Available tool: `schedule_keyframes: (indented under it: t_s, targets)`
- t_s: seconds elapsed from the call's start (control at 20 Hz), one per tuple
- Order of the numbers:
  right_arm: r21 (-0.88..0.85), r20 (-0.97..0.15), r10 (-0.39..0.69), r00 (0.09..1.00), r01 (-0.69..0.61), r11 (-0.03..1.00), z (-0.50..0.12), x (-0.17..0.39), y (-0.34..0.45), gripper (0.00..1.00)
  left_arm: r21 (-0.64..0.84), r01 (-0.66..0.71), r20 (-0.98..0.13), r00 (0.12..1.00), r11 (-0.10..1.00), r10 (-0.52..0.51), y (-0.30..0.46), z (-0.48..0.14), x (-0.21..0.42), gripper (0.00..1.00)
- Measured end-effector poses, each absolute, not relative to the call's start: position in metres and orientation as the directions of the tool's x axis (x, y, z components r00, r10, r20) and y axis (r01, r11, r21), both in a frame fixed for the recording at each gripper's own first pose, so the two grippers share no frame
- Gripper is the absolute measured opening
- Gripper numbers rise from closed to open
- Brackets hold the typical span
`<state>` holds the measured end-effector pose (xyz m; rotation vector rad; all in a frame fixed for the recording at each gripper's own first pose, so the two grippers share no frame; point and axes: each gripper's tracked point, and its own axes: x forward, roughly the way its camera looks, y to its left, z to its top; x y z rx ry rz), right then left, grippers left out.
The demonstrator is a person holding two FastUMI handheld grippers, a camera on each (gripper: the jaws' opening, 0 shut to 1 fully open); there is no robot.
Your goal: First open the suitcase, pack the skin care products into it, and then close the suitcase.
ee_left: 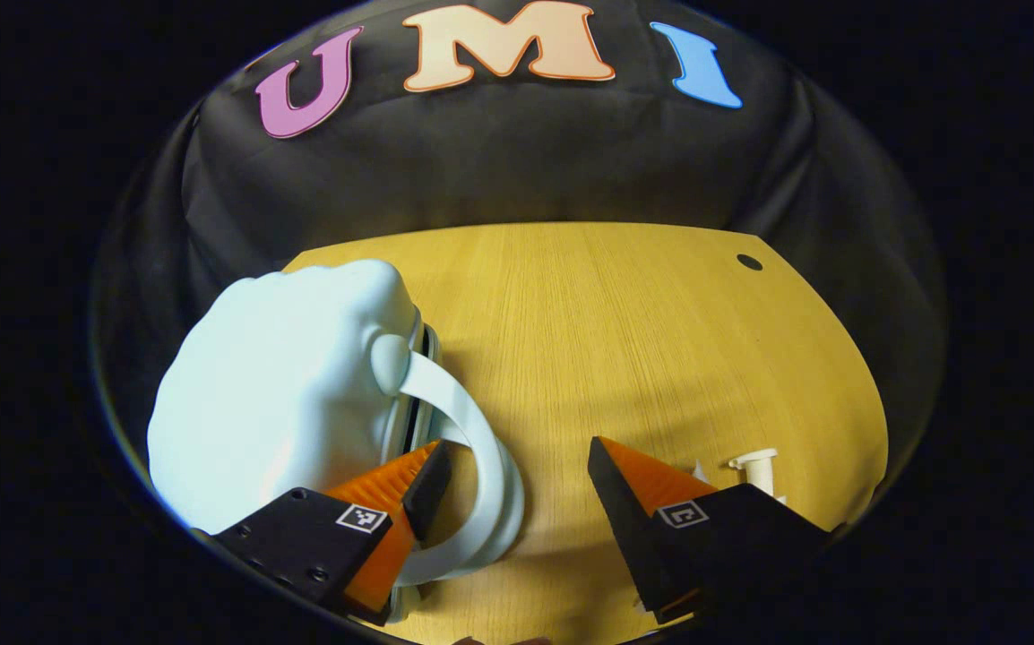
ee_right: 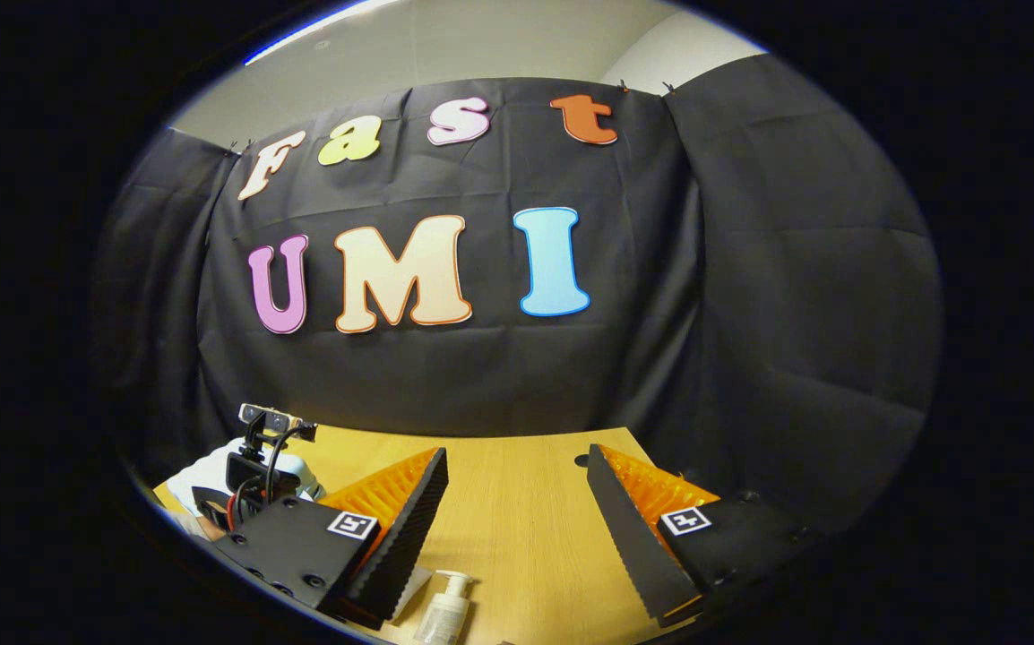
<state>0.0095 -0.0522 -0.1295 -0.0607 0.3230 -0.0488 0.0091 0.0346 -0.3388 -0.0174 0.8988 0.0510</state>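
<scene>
Opening the suitcase is the step in hand, and it looks barely started.

Left gripper (ee_left: 517, 466) is spread wide, one finger right at the pale blue suitcase (ee_left: 284, 394) handle (ee_left: 481, 448) (touching, maybe; hard to tell). Next move calls for finding the seam and lifting the lid. Right gripper (ee_right: 517, 484) hangs open over the wooden table (ee_right: 517, 528), a pump bottle (ee_right: 445, 614) just below it. Black cloth walls the booth, plain ceiling above.
</scene>
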Motion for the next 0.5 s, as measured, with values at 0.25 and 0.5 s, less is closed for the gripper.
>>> schedule_keyframes:
  t_s: [0.25,0.5]
  targets:
    - [-0.081,-0.325,-0.046,0.945,0.021,0.997,-0.135,0.012,-0.047,0.99,-0.015,0.012,-0.817,0.577,1.000,-0.019,0.026,-0.348,0.004,0.78]
    - [-0.063,-0.332,-0.012,0.943,-0.009,0.998,-0.141,0.015,-0.038,0.99,-0.005,-0.020,-0.831,0.556,1.000,0.007,0.044,-0.344,0.004,0.11]
